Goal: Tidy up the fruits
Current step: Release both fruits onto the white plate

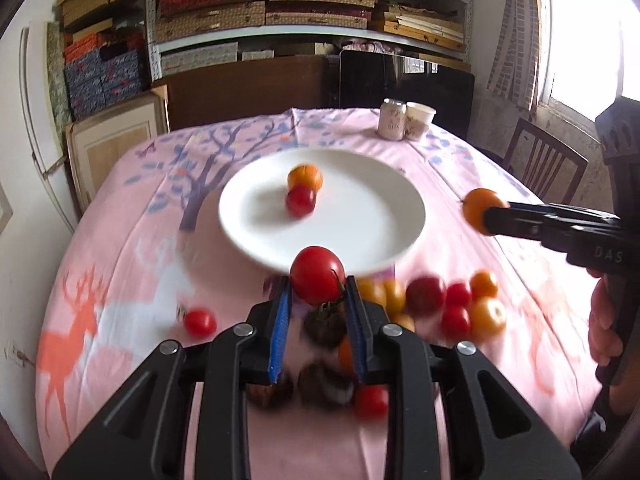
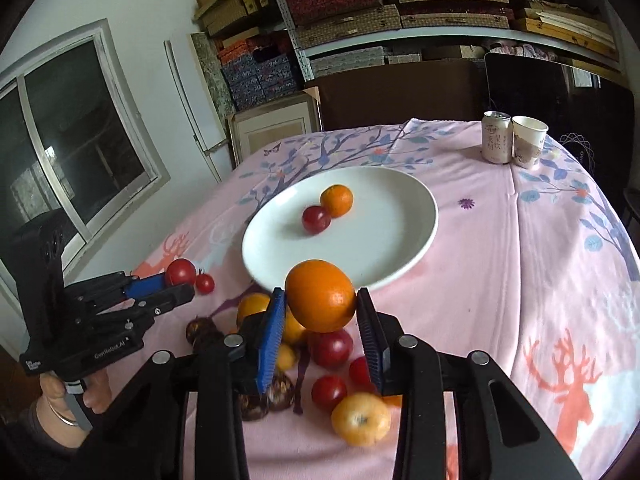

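Observation:
My left gripper (image 1: 317,280) is shut on a red tomato (image 1: 318,276), held above the near rim of the white plate (image 1: 360,208). My right gripper (image 2: 320,294) is shut on an orange (image 2: 320,296), also lifted at the plate's (image 2: 384,224) near edge. The plate holds one small orange (image 2: 337,199) and one red tomato (image 2: 316,219). Several red tomatoes, yellow-orange fruits and dark brown ones lie in a pile (image 2: 332,360) on the pink tablecloth under both grippers. A lone red tomato (image 1: 200,322) lies to the left.
A drink can (image 2: 496,138) and a paper cup (image 2: 527,142) stand at the table's far right. A wooden chair (image 1: 544,168) is beyond the right edge. Shelves of boxes (image 1: 280,4) fill the back wall. A hand (image 2: 60,396) holds the left gripper.

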Tool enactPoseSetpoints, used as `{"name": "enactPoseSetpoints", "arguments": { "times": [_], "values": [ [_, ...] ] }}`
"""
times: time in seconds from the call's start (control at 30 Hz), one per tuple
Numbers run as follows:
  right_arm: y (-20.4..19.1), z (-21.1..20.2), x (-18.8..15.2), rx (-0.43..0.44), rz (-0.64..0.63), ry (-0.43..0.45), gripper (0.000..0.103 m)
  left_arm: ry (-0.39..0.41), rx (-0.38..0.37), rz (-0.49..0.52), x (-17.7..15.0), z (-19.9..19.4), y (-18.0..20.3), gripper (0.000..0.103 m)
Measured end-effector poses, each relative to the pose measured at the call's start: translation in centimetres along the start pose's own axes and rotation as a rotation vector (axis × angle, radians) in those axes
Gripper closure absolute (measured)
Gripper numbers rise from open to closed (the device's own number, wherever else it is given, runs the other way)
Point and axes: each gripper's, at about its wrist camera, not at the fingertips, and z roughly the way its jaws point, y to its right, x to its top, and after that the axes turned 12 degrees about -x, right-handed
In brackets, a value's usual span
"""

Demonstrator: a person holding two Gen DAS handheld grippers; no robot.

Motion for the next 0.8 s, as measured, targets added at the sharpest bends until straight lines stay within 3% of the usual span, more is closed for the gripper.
{"name": "enactPoseSetpoints", "arguments": {
  "times": [0.07,0.1,0.2,0.3,0.43,0.67,0.8],
  "values": [
    [0.2,2.0,1.7,-0.009,0.020,-0.015,0.065,-0.008,0.013,-0.002,2.1,2.2,-0.4,0.076],
    [0.3,3.2,2.3,-0.004,0.035,-0.034,0.065,-0.023,0.013,-0.009,2.8,3.4,-0.7,0.070],
    [0.8,5.7,3.1,-0.012,0.080,-0.050,0.043,-0.069,0.045,-0.035,4.0,6.5,-1.9,0.052],
    [0.9,5.8,2.4,-0.009,0.102,-0.043,0.041,-0.075,0.047,-0.065,3.5,6.8,-2.8,0.049],
    [1.1,4.5,0.1,-0.044,0.070,-0.012,0.041,-0.053,0.043,-0.070,1.2,4.5,-3.2,0.038],
    [2.7,3.0,-4.6,-0.047,0.090,-0.035,0.041,-0.147,0.093,-0.003,-5.8,0.5,-4.0,0.038],
    [3.0,2.7,-5.6,-0.045,0.099,-0.046,0.040,-0.185,0.072,0.035,-8.1,-0.6,-4.4,0.038]
  ]
}}
